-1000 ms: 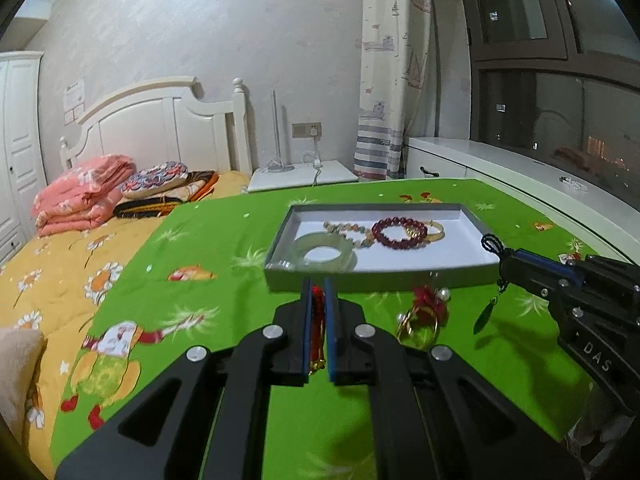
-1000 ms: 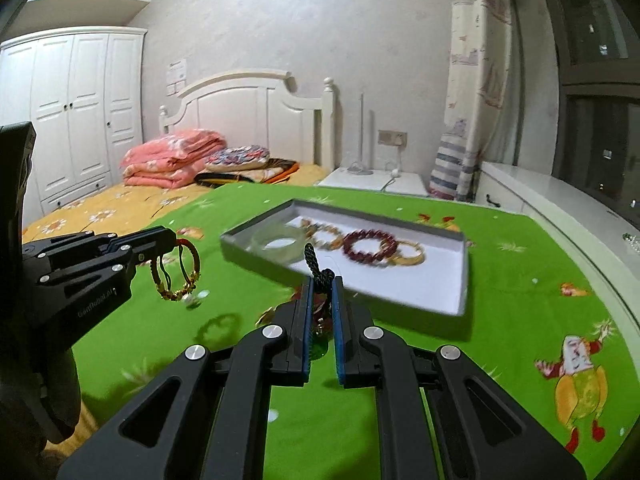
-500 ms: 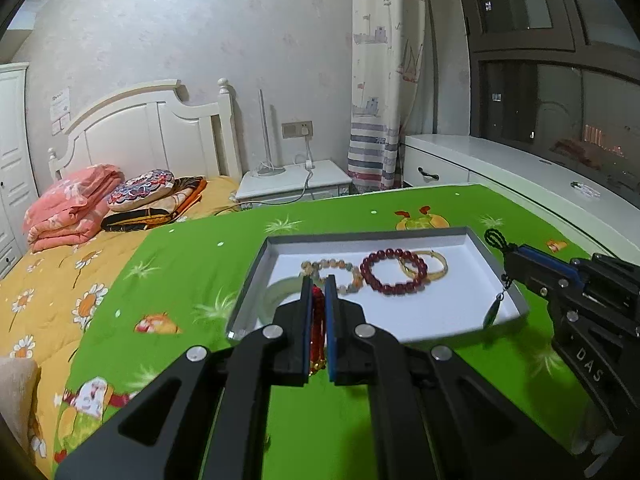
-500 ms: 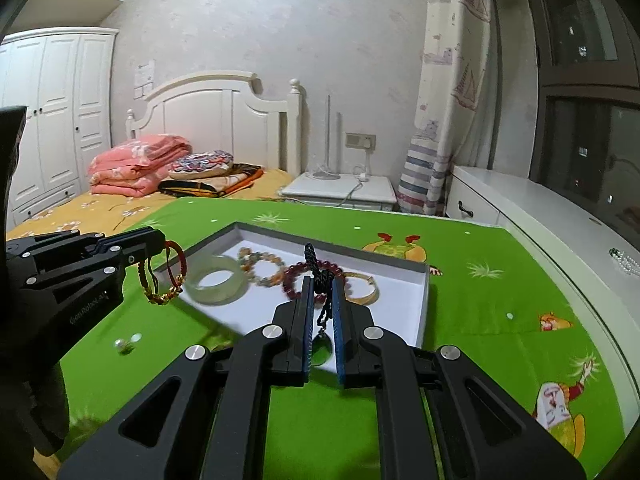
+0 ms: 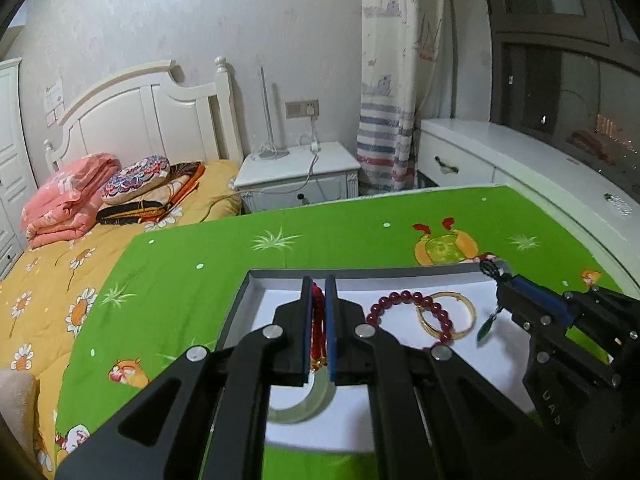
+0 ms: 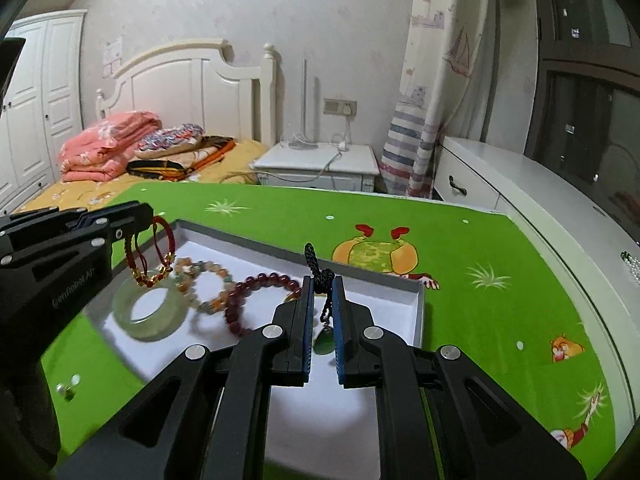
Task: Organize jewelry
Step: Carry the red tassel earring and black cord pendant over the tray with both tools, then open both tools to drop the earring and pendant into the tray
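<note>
Left wrist view, what is logged?
— Left gripper [image 5: 319,284] clamped on red cord bracelet [image 6: 150,254], hanging over grey tray [image 6: 418,312] beside jade bangle [image 6: 150,314].
And the right?
— Right gripper [image 6: 322,284] pinches black cord pendant [image 6: 324,340], hanging above tray floor.
</note>
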Tool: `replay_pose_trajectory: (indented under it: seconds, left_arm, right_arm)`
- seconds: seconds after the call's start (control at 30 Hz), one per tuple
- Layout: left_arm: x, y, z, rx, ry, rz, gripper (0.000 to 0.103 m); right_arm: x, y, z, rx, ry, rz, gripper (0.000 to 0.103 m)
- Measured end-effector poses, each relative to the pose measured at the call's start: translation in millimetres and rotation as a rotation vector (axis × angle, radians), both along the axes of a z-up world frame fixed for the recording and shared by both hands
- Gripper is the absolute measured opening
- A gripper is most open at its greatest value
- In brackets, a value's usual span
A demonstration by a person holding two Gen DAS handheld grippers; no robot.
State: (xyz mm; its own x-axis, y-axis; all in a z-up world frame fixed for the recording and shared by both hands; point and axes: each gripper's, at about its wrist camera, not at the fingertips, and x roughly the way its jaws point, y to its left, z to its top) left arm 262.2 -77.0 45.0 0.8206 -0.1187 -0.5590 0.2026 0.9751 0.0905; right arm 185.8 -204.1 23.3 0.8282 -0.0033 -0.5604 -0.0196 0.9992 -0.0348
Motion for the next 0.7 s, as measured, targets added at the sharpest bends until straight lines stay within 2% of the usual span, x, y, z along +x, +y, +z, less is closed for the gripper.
replay_pose_trajectory:
  seconds: [0.23,0.5,0.53,0.57,0.6,0.67,0.7]
  left_arm:
    - [22.3,-4.9,-21.8,0.032,0.05,0.04,0.006]
    - [21.3,-2.7,-27.4,0.043,0.042,0.042,0.01]
    - [19.7,-2.4,-26.9,0.042,0.041,0.039,0.013]
    - [17.9,-1.3,-25.9,0.043,0.036,0.036,0.021]
    - [16.4,-0.9,-25.0,0.046,0.031,0.036,0.028]
    - [11.6,2.5,-22.8,0.051,0.007,0.047,0.065]
    - [8.4,4.7,-22.0,0.051,-0.01,0.059,0.07]
  right_arm:
    - [22.4,-3.9,-12.9,-0.009,0.048,-0.025,0.009]
    - [28.5,3.8,-24.0,-0.017,0.109,-0.006,0.011]
    - [28.2,3.6,-24.2,-0.009,0.113,-0.006,0.012]
    - [27.0,3.3,-24.3,-0.006,0.114,-0.009,0.017]
    - [26.2,2.6,-24.5,-0.003,0.114,-0.013,0.027]
    - [21.6,1.3,-23.5,0.014,0.104,-0.013,0.04]
    - [20.3,0.6,-22.1,0.018,0.1,-0.012,0.04]
